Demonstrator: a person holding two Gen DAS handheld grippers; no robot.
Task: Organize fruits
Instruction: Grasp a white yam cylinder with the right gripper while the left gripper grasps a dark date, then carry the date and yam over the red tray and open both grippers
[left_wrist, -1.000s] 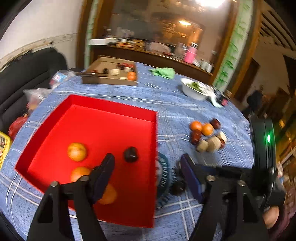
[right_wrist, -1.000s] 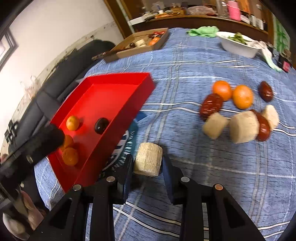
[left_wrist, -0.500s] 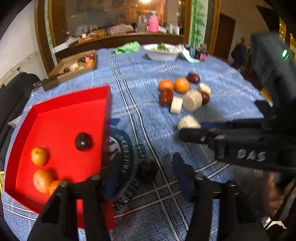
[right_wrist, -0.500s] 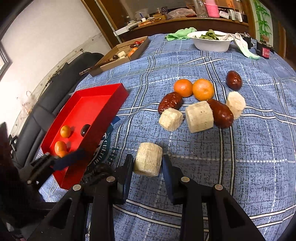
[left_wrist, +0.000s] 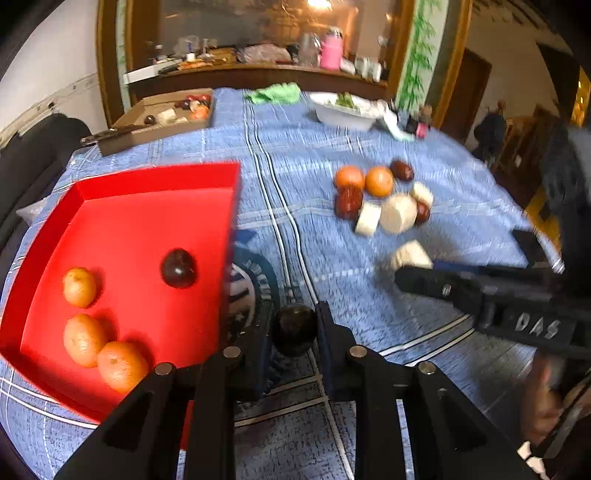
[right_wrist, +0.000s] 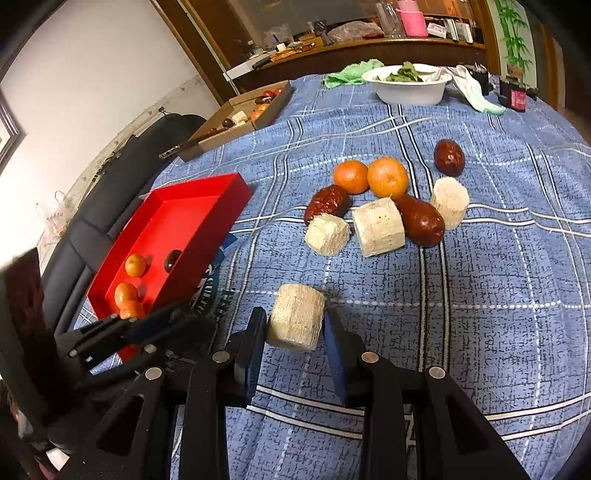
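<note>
The left gripper (left_wrist: 293, 334) is closing on a round dark fruit (left_wrist: 294, 329) that may squirt out; the right gripper (right_wrist: 295, 326) grasps a pale fibrous cane chunk (right_wrist: 296, 317).

We see a bright red tray (left_wrist: 122, 221) holding three orange mandarins (left_wrist: 84, 339) and one dark, near-black round fruit (left_wrist: 178, 268). The tablecloth (right_wrist: 498, 295) is mottled blue with a plaid of white and dark lines. On it lie two orange mandarins (right_wrist: 388, 177), glossy brown-red dates (right_wrist: 421, 219) and pale cream, fibrous cut pieces (right_wrist: 377, 226). Our black left gripper (left_wrist: 293, 334) frames what looks like a dark brown fruit (left_wrist: 293, 328), though blur hides its exact shade. Farther back sit a white bowl (right_wrist: 410, 92) with green leaves, a mint-green cloth (right_wrist: 351, 74) and a tan cardboard box (right_wrist: 236, 122).
</note>
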